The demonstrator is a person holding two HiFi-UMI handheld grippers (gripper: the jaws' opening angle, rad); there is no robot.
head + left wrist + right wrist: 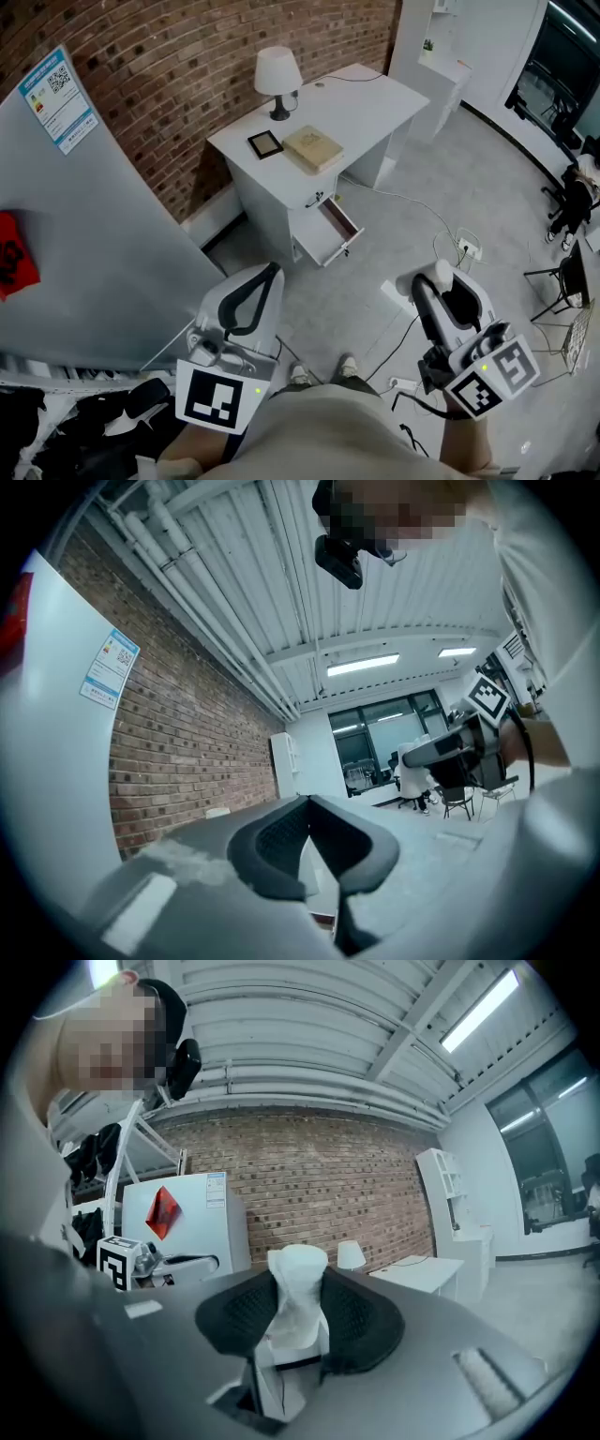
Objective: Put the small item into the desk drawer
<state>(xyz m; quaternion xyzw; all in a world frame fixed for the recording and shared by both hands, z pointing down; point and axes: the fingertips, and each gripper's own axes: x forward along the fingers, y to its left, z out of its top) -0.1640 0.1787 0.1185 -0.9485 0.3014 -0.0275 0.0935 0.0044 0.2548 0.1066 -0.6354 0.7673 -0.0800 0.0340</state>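
Observation:
My right gripper (pixel 448 286) hangs low right over the floor, shut on a small white wrapped item (pixel 439 276). In the right gripper view the item (pixel 298 1299) stands upright between the black pads (pixel 361 1321). My left gripper (pixel 271 272) is at lower centre-left, jaws shut with nothing in them; its own view shows the pads (pixel 281 841) meeting at the tip. The white desk (pixel 366 108) stands ahead by the brick wall. Its top drawer (pixel 330 234) is pulled open toward me. Both grippers are well short of the desk.
On the desk stand a white lamp (pixel 278 73), a tan book (pixel 314 148) and a black-framed tablet (pixel 265 143). A tall grey panel (pixel 84 244) with a red sticker fills the left. Cables and a power strip (pixel 466 248) lie on the floor; chairs (pixel 572 281) stand at right.

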